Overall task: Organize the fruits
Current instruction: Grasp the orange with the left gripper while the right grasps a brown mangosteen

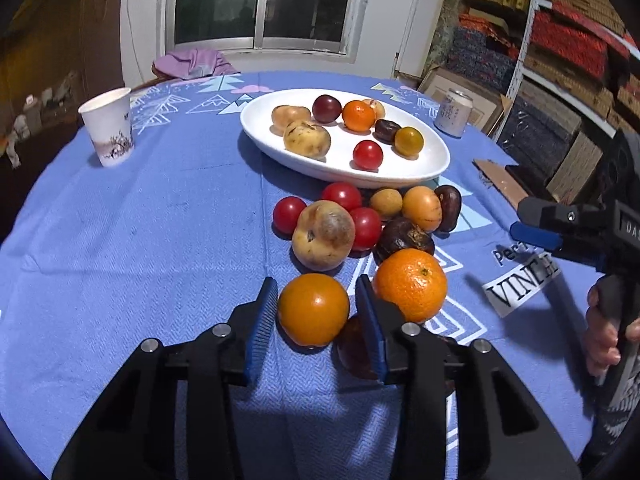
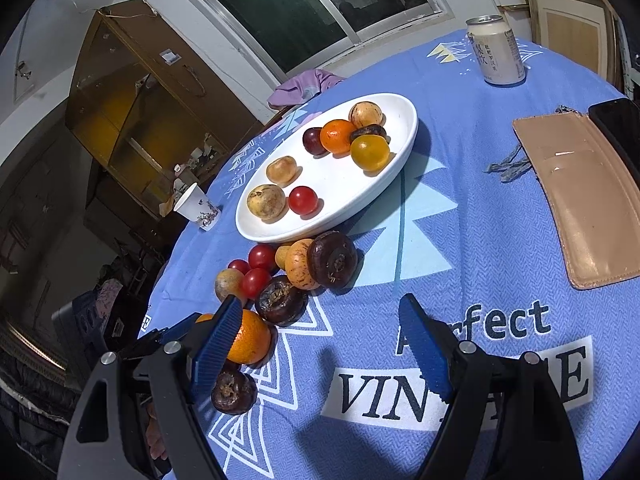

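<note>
Orange tangerine (image 1: 313, 309) sits between wide left gripper (image 1: 316, 320) jaws, untouched. Right gripper (image 2: 326, 340) jaws wide, empty. Risk: outer pad nudges neighbouring mandarin (image 1: 411, 284), rolling fruit pile short of white plate (image 1: 432, 160).

The blue tablecloth (image 2: 480, 240) carries the dark printed word "Perfect" (image 2: 476, 326), and just nearer than it a white banner (image 2: 456, 388) with dark capitals starting "VIN" and ending "E", the middle letters hidden behind the right finger (image 2: 426, 348). At the far right of the table stands a silver can (image 2: 496, 50) with vertical East Asian characters, too small to read. The black housing at the right edge of the left wrist view shows "DAS" (image 1: 632, 227), cut off by the frame.
</note>
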Motion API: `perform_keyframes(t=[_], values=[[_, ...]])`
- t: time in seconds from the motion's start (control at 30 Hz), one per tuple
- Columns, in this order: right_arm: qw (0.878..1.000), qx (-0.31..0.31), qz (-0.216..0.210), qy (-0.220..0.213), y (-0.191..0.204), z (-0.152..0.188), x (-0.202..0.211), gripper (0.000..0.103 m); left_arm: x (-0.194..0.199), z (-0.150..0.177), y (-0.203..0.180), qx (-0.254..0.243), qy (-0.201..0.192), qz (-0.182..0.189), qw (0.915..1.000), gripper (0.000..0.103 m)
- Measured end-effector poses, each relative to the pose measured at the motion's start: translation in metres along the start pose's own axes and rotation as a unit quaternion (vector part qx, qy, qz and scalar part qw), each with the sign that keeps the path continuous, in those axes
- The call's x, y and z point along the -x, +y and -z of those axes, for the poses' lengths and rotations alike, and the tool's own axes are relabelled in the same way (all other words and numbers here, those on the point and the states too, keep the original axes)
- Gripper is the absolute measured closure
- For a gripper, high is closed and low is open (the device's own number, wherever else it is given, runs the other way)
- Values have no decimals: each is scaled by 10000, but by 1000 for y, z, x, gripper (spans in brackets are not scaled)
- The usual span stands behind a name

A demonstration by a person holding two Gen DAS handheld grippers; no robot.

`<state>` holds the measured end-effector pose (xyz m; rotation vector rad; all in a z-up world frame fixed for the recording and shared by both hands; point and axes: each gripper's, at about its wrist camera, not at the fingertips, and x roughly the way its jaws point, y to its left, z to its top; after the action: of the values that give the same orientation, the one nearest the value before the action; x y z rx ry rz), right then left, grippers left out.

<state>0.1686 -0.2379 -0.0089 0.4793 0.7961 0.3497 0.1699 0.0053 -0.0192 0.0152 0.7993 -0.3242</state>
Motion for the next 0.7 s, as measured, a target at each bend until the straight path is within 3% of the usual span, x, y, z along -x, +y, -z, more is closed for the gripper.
perform_keyframes(t=[0.1,0.2,0.4,0.63,0.7], values=[[10000,33,60,22,0,0,-2,21,1,1,3,36,25,16,10000,63],[10000,28,80,42,0,0,-3,21,1,1,15,359,141,328,9987,63],[10000,16,83,37,-1,0,-3,21,-3,3,35,1026,383,975,9892,62],[10000,10,94,24,-1,-1,-3,21,-3,12,43,1449,615,1454,9768,65],[10000,20,94,24,-1,-1,-3,21,-2,11,41,1390,592,1397,9786,66]])
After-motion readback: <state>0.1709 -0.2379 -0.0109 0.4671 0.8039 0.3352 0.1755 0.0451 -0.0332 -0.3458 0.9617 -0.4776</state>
